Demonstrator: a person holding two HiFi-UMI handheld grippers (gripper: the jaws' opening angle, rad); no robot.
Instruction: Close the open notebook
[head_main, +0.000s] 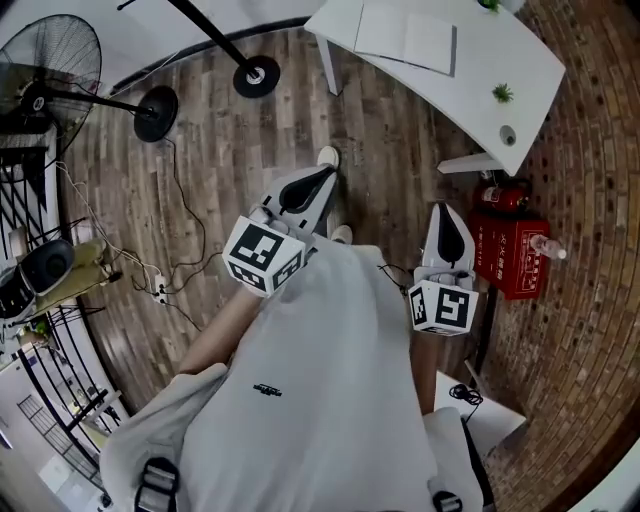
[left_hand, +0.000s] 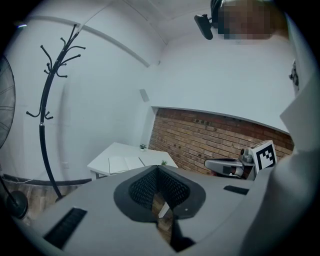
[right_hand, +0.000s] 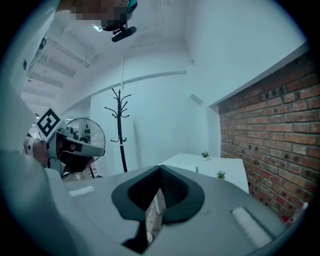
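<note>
My left gripper (head_main: 322, 176) and right gripper (head_main: 446, 212) are both clenched on nothing. The open notebook (head_main: 405, 36) lies on the white table (head_main: 520, 75), well ahead of both.

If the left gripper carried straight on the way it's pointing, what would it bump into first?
Probably the white table, near its front edge. Depth is unclear: the left gripper may meet the floor short of it.

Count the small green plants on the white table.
2. One plant stands near the table's edge on the brick wall side. The other plant stands at the table's far end, beyond the open notebook. No gripper view shows more.
</note>
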